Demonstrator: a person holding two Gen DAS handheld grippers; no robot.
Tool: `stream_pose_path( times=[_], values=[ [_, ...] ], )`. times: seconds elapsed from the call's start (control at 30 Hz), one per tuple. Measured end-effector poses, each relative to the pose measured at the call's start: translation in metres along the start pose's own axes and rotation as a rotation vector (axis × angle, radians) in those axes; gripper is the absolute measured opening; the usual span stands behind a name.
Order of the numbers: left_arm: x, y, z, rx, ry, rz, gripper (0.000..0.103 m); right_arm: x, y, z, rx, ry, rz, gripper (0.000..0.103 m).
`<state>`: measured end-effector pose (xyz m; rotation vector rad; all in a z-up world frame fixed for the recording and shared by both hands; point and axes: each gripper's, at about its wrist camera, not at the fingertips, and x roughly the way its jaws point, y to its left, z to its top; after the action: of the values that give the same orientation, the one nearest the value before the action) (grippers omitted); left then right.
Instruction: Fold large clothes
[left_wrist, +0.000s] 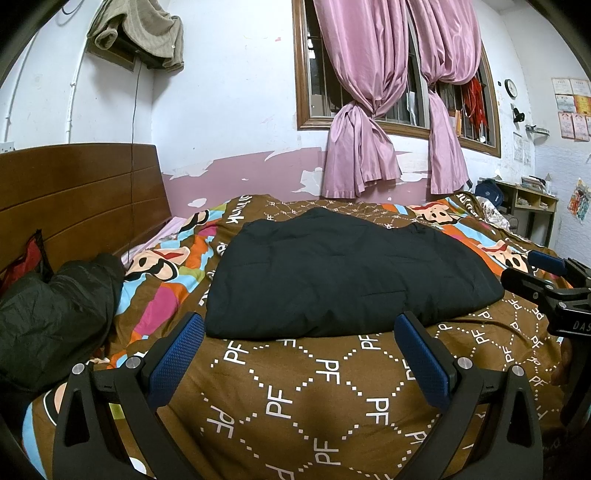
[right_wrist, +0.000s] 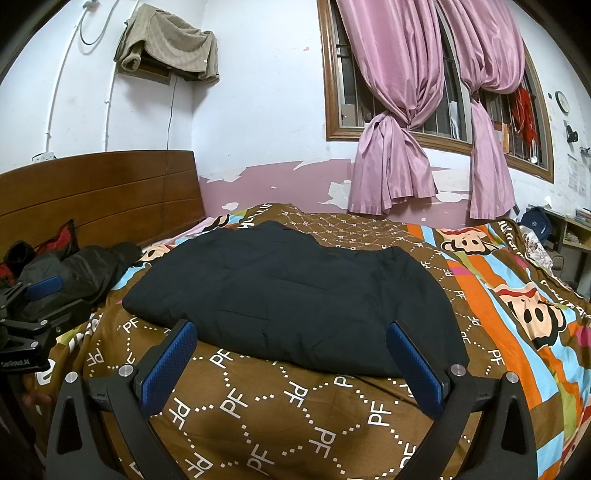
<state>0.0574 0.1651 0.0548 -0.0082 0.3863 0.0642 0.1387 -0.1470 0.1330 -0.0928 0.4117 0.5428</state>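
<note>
the dark padded garment (left_wrist: 347, 277) lies folded into a thick slab on the patterned quilt (left_wrist: 295, 398), about the middle of the bed, its near edge just beyond both sets of fingertips. the main risk, as i judge it, is the bulk: puffy layers like these tend to spring back, so a pinch that catches only the top layer would likely let the lower ones slide and the fold open up. a grab set too low could also take the quilt along with the cloth — the two lie pressed together at that near edge. the second dark jacket (left_wrist: 55, 314) heaped at the left by the headboard (left_wrist: 81, 199) is well apart and should not interfere

the left gripper (left_wrist: 299, 328) is spread wide, holding nothing, its blue pads (left_wrist: 177, 354) hanging over bare quilt. the right gripper (right_wrist: 291, 339) is likewise wide apart and empty, touching neither garment nor quilt as far as can be told
</note>
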Motion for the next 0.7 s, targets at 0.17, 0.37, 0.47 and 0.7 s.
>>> stream_pose_path(
  times=[0.17,0.37,0.47,0.7],
  values=[
    [-0.0003,0.0032,-0.002,-0.004,-0.002,0.0,0.101,-0.0008,-0.0005,-0.0003,0.001,0.001,0.0,0.103],
    [-0.0008,0.0051,-0.0028,-0.003,-0.002,-0.004,0.101,-0.0005,-0.0005,0.0,0.001,0.001,0.0,0.103],
    [-0.0004,0.0078,-0.003,-0.001,-0.002,-0.005,0.101,-0.0004,-0.0002,0.0,-0.001,-0.001,0.0,0.103],
    [-0.0002,0.0066,-0.0026,0.0,-0.002,-0.004,0.101,-0.0003,-0.0001,0.0,-0.001,0.0,-0.001,0.103]
  ],
)
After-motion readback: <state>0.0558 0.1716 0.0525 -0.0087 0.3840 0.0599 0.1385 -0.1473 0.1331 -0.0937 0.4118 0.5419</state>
